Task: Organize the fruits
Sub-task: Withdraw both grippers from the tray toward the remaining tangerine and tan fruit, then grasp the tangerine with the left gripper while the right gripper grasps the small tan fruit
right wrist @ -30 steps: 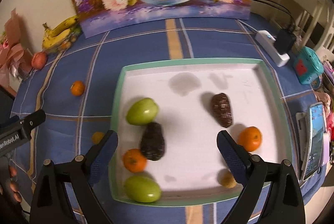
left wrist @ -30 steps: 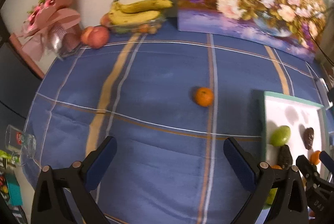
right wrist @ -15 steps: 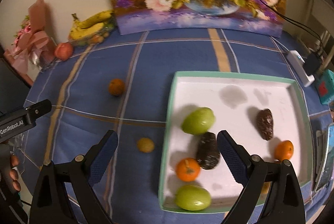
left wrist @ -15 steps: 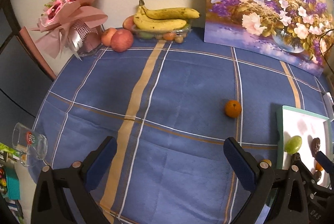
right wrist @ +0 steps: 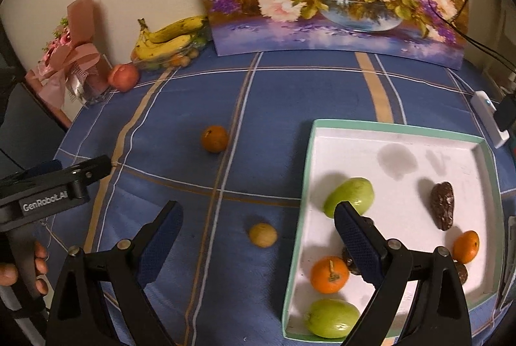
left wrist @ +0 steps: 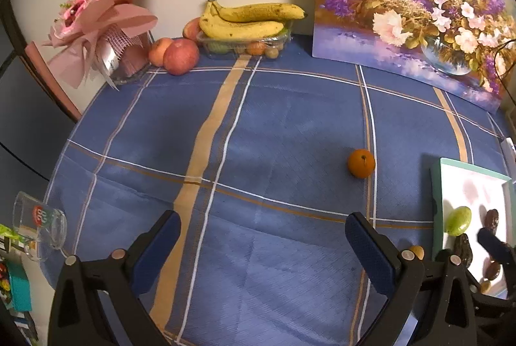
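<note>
A: Left side of the scene?
B: The left hand-held gripper [left wrist: 261,244] is held low over the blue checked worktop [left wrist: 274,120], jaws spread wide, gripping nothing. Bananas [left wrist: 248,20] and apples [left wrist: 180,55] lie far, by the wall.

A: Centre?
B: A loose orange [right wrist: 214,138] rests on the cloth, well apart from a small yellowish fruit [right wrist: 262,235] nearer the camera. The right hand-held gripper [right wrist: 254,236] is angled down over that small fruit, jaws wide open and empty.

A: Right?
B: The green-rimmed tray [right wrist: 396,128] holds two green fruits [right wrist: 350,196], two oranges [right wrist: 329,275] and dark fruits [right wrist: 442,205]. The gripper's right finger [right wrist: 358,239] overlaps the tray's left part.
</note>
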The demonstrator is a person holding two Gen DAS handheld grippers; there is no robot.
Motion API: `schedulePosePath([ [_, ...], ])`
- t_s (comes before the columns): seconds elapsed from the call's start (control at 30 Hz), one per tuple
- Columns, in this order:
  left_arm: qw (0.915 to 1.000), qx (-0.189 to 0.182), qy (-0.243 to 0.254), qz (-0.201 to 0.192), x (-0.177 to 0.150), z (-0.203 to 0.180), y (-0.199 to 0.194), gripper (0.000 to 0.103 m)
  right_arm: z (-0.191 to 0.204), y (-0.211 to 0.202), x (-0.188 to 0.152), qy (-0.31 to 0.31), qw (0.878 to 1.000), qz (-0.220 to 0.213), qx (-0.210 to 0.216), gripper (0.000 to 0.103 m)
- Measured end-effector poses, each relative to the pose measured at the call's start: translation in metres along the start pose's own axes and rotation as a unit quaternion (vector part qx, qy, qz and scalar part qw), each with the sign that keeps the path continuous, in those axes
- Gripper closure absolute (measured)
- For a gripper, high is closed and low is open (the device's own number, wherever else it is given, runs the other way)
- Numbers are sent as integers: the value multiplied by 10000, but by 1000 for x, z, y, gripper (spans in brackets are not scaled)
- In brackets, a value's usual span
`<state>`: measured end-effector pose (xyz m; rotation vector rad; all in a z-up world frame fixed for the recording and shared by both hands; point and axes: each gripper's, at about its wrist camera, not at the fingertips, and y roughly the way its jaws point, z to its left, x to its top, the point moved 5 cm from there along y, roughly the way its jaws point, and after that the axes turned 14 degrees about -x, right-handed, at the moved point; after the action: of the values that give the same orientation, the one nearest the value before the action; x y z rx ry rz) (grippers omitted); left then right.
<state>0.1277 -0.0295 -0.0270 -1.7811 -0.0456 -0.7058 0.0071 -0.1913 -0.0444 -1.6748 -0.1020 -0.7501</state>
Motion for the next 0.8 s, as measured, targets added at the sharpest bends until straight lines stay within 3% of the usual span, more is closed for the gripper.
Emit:
schedulePosePath([
  [0.07,10000,-8,8,32,-1,-1,3,0,3,3,-1,-59,10000,36,2,16],
  [0.13,10000,-12,14,77,-1,-2,6,0,6,8,-3,-94,9999,98,14,32],
  [0.2,9999,-68,-4,119,-2,-2,10,0,9,13,-6,-126,9998,168,30,34],
  [0.33,9995,-223,-35,228,-3,-5,19,0,12,22,-9,-131,9994,302,105,50],
  [0.8,9970,-543,-215,511,-12,-14,48,0,18,55,-24,-339,9963,786,-49,62],
])
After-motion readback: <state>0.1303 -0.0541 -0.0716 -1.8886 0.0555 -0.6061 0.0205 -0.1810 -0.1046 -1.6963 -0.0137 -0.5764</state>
